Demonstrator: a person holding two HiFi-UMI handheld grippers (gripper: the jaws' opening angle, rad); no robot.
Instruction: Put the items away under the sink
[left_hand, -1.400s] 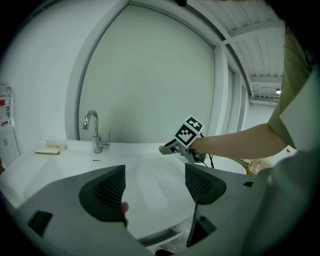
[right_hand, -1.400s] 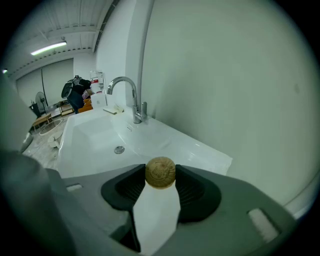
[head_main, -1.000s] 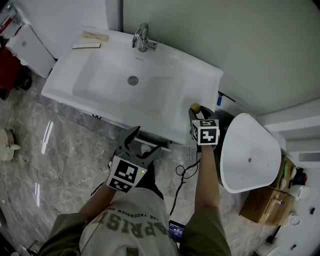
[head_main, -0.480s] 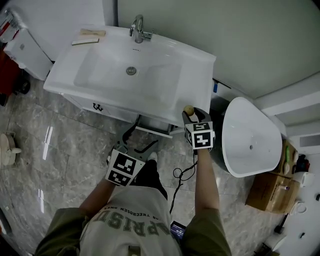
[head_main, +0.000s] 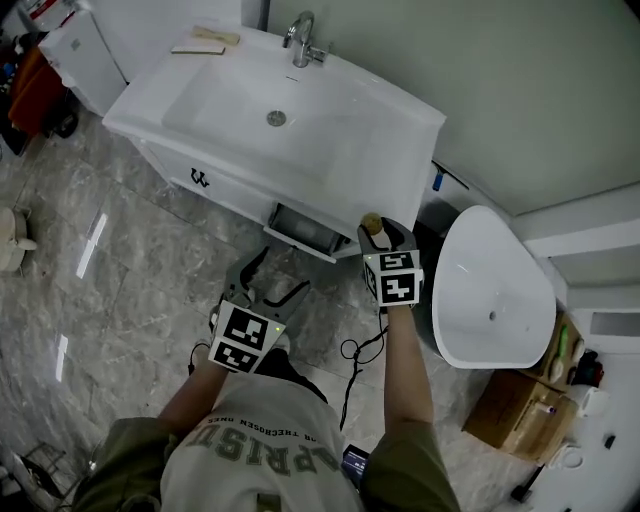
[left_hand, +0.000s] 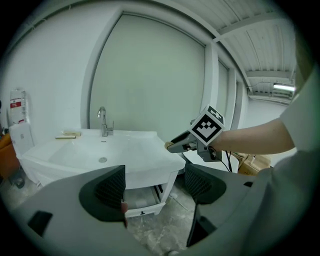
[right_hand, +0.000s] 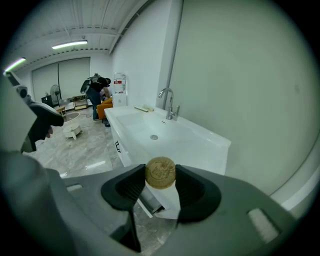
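Observation:
A round tan cork-like piece (right_hand: 160, 173) with print on its face sits clamped between the jaws of my right gripper (right_hand: 160, 186). In the head view that gripper (head_main: 377, 229) holds the piece (head_main: 371, 221) just right of the open drawer (head_main: 303, 232) under the white sink (head_main: 330, 150). My left gripper (head_main: 277, 273) hangs lower, over the floor in front of the drawer, jaws open and empty. Seen from the left gripper (left_hand: 155, 184), the drawer (left_hand: 141, 198) lies straight ahead between its open jaws.
A faucet (head_main: 303, 40) and two flat items (head_main: 207, 40) sit on the sink's back edge. A white oval basin (head_main: 490, 300) stands right of the cabinet, with a cardboard box (head_main: 515, 415) beyond it. A black cable (head_main: 358, 347) trails on the marble floor. People (right_hand: 97, 87) stand far off.
Both grippers have drawn back and down from the sink's front edge, so the open drawer now shows fully. The right gripper still holds the round piece.

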